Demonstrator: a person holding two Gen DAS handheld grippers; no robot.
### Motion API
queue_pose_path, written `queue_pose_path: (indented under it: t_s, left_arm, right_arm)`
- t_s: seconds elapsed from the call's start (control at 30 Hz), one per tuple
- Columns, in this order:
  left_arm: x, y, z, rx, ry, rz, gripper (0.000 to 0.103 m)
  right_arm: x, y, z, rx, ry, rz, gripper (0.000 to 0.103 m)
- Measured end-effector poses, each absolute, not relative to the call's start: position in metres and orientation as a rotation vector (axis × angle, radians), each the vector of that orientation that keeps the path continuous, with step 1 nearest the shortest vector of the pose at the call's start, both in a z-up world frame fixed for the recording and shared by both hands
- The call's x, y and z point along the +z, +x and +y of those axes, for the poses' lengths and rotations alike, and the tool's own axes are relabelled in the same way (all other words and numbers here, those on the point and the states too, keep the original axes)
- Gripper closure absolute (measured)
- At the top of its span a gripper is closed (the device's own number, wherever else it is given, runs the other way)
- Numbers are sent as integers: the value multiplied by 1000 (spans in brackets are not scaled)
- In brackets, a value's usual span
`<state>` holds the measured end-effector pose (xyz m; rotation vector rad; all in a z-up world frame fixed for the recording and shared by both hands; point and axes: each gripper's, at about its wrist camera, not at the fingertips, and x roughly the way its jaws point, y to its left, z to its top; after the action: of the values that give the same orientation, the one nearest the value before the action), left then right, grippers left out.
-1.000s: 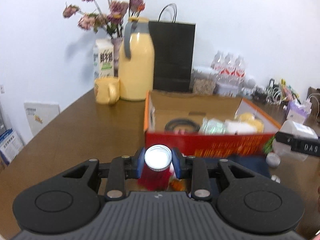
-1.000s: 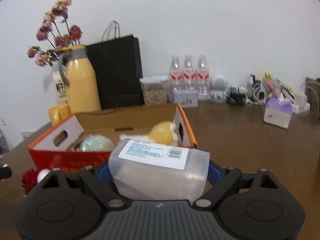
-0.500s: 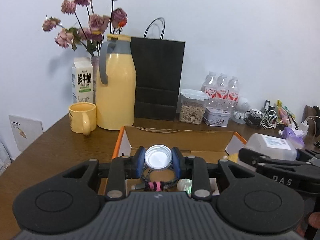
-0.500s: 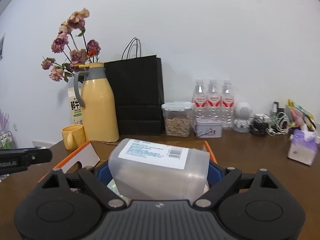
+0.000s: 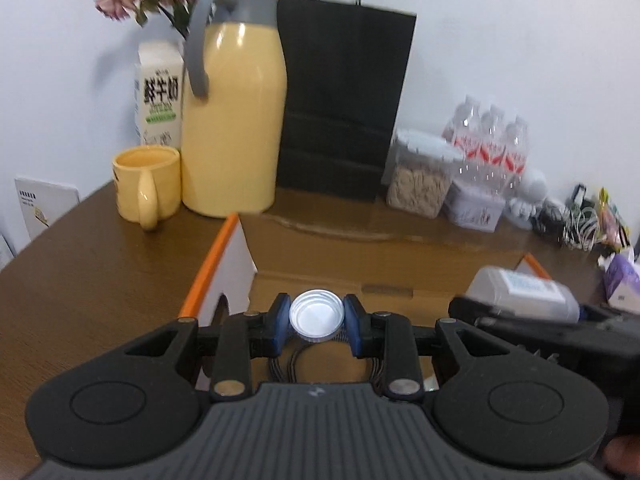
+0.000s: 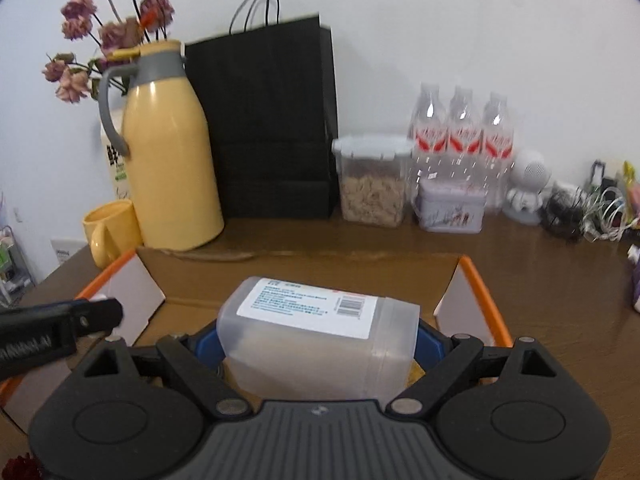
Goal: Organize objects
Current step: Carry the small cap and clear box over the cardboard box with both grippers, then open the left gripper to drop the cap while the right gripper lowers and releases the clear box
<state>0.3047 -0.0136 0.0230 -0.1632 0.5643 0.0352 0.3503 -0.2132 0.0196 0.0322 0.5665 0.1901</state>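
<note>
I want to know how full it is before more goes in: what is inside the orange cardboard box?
Inside the orange cardboard box, only a dark coiled cable and bare cardboard floor show. Both tools and what they hold cover the rest.

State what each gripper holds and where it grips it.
The left gripper clamps a small silver-capped jar by the sides of its cap. The right gripper holds a translucent labelled container lying sideways, gripped at its two ends.

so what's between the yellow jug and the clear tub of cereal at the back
The black paper bag stands between the yellow jug and the clear tub of cereal, against the wall. Both wrist views show it, the right one most squarely.
</note>
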Motion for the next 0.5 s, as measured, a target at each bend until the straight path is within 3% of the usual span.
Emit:
queue_pose_path:
  t_s: [0.3, 0.5]
  left_arm:
    - [12, 304, -20, 23, -130, 591, 73]
    - [14, 299, -21, 23, -119, 567, 61]
  right_arm:
    - [14, 348, -208, 218, -1, 601, 13]
    - [11, 346, -205, 212, -18, 620, 13]
